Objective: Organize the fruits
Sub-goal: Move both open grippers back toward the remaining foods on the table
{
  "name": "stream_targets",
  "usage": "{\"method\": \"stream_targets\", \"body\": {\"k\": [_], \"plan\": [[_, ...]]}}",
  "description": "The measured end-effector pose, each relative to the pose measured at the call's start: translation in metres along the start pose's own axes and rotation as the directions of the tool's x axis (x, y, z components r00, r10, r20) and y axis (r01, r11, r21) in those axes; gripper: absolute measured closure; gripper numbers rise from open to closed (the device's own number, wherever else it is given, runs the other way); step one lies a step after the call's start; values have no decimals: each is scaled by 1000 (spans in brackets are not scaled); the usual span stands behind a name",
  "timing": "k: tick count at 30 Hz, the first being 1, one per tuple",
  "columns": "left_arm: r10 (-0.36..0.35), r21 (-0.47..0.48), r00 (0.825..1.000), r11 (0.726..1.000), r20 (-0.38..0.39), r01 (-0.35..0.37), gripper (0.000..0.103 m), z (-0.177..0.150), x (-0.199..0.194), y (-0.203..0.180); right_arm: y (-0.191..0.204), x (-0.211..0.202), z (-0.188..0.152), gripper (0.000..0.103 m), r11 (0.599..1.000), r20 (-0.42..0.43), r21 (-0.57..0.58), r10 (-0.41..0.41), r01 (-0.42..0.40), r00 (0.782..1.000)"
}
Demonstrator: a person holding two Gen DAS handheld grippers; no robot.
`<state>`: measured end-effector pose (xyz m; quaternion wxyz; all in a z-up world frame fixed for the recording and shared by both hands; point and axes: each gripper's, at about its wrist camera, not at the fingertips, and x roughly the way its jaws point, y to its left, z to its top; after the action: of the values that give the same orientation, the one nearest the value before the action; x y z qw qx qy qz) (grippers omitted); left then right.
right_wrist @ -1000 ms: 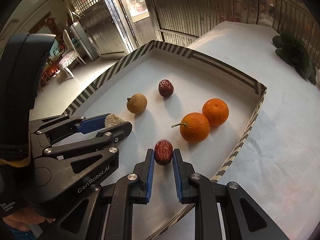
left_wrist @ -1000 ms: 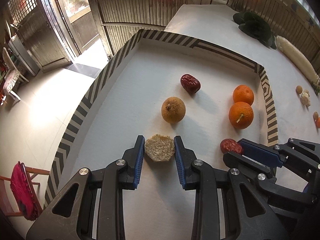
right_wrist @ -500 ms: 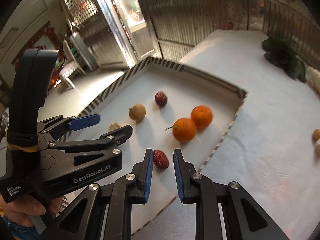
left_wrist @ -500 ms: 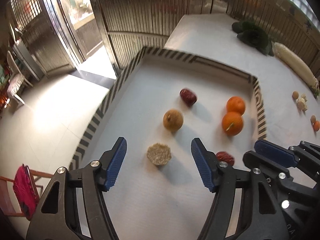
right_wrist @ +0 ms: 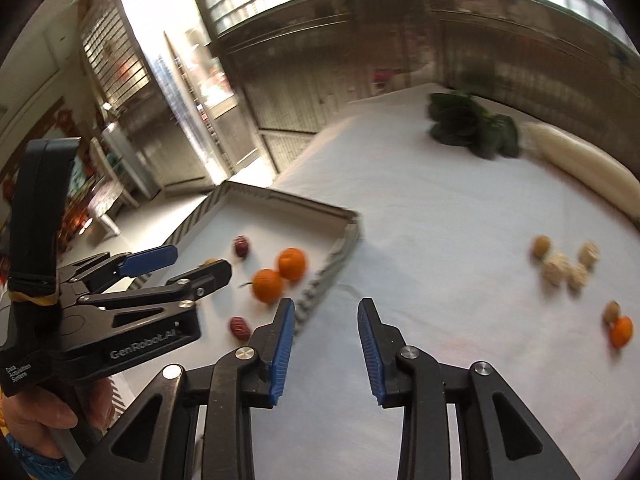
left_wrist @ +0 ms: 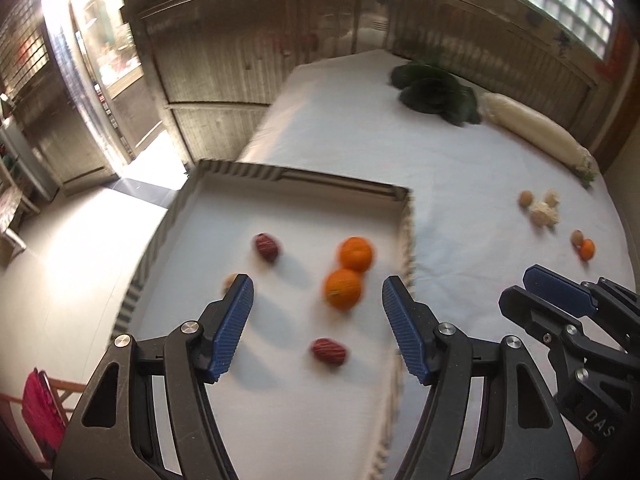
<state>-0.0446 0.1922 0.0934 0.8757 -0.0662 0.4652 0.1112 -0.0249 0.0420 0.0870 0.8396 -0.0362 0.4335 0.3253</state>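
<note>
A striped-rim tray [left_wrist: 405, 216] [right_wrist: 340, 248] holds two oranges [left_wrist: 344, 288] [right_wrist: 268, 286], two red dates [left_wrist: 329, 351] [left_wrist: 267, 247] and a brown round fruit [left_wrist: 230, 281] partly hidden behind my left finger. My left gripper [left_wrist: 318, 320] is open and empty, raised above the tray. My right gripper [right_wrist: 326, 340] is open and empty, over the white cloth just right of the tray. Loose on the cloth to the right lie a small orange [left_wrist: 587, 249] [right_wrist: 622, 332], small brown fruits [left_wrist: 525, 199] [right_wrist: 541, 246] and pale rough lumps [left_wrist: 544, 214] [right_wrist: 558, 270].
Dark leafy greens [left_wrist: 436, 92] [right_wrist: 474, 124] and a long white radish [left_wrist: 532, 132] [right_wrist: 580, 168] lie at the far side of the table. The table's left edge drops to the floor beside the tray. A red chair [left_wrist: 40, 408] stands below left.
Both grippers let go of their fruit, opened, and pulled up and back to the right. The crumbly lump and the red date stay in the tray.
</note>
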Motion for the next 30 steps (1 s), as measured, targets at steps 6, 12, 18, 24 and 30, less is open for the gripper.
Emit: {"method": "stream_targets", "body": {"k": [6, 12, 18, 24, 30], "plan": [[-59, 57, 998, 997, -9, 60, 36, 5, 3, -38, -37, -12, -11, 71, 995, 1, 65, -70, 70, 998], [-110, 116, 993, 987, -33, 113, 36, 7, 11, -74, -85, -23, -30, 71, 978, -17, 167, -124, 126, 992], [-160, 183, 985, 968, -62, 169, 36, 15, 24, -116, -125, -31, -43, 71, 954, -28, 247, -169, 171, 985], [-185, 229, 979, 953, -85, 200, 36, 25, 37, -148, -153, -32, -42, 70, 942, -19, 280, -186, 184, 982], [-184, 232, 978, 951, -97, 202, 36, 35, 49, -155, -174, -21, -12, 70, 954, 12, 247, -180, 172, 984]]}}
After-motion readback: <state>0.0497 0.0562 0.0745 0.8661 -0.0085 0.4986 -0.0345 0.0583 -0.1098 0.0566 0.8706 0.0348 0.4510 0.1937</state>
